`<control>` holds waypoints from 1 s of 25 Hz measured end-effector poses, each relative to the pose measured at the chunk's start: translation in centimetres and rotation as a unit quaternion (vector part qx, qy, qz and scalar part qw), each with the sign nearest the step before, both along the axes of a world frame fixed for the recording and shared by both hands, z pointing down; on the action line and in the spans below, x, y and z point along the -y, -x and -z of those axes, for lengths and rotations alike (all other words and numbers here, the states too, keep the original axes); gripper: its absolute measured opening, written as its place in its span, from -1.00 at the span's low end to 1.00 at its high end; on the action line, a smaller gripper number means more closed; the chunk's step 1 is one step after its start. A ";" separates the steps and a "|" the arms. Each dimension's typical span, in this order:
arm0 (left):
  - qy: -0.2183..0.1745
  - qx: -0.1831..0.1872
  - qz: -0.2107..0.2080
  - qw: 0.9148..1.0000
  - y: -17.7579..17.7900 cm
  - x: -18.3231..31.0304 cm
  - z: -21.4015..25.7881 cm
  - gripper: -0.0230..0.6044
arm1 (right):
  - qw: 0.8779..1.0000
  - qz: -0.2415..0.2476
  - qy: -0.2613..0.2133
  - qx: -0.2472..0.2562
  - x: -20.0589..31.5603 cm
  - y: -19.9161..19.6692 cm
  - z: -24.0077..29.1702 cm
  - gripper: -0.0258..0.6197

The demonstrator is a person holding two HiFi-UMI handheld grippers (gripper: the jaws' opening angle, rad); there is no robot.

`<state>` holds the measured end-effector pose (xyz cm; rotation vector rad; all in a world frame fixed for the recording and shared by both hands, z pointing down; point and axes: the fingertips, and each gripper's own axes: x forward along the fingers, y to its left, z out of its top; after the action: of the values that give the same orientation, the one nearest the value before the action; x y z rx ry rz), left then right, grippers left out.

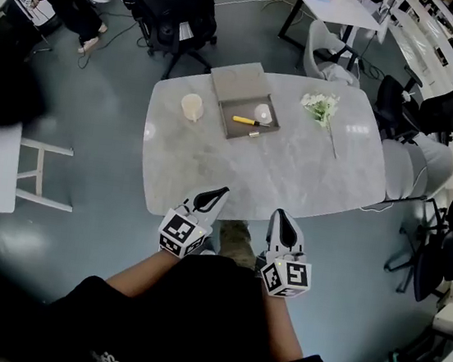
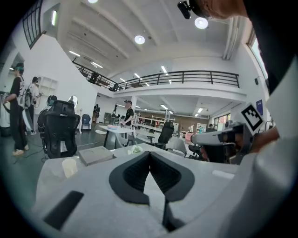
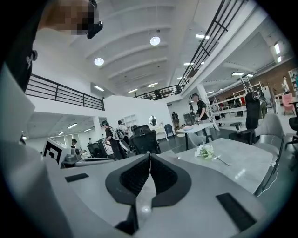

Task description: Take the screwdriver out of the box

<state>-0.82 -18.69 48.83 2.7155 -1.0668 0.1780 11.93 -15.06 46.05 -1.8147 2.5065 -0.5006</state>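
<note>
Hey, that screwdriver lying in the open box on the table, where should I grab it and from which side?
Take the screwdriver by its yellow handle, coming straight down from above and closing across its width. It lies flat on the floor of the box, whose low walls would likely block a sideways approach, and the handle is its thicker end.

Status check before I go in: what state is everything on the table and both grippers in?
Box: open, lid lying behind it.
Screwdriver: lying flat inside the box, untouched.
Cup: upright on the table, left of the box.
Flowers: lying on the table, right of the box.
Left gripper: jaws shut, empty.
Right gripper: jaws shut, empty.
</note>
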 end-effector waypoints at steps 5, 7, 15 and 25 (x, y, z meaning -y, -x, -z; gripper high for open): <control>0.027 0.047 0.012 0.998 -0.9 7.5 -2.5 -0.87 | 1.000 0.021 0.013 0.016 7.0 -1.2 -0.6 -0.88; 0.035 0.066 0.019 0.997 -1.3 10.5 -3.9 -0.87 | 0.999 0.029 0.021 0.022 9.8 -1.8 -1.2 -0.88; 0.071 0.181 -0.009 0.981 -3.9 21.7 -11.7 -0.86 | 0.995 0.058 0.064 0.046 17.7 -4.2 -4.2 -0.88; 0.125 0.340 -0.096 0.927 -4.9 31.9 -23.6 -0.52 | 0.990 0.065 0.112 0.051 23.4 -8.2 -7.9 -0.88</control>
<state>4.12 -50.59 72.41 2.5499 -0.8264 1.2693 20.16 -38.45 53.97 -1.6470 2.6006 -0.8889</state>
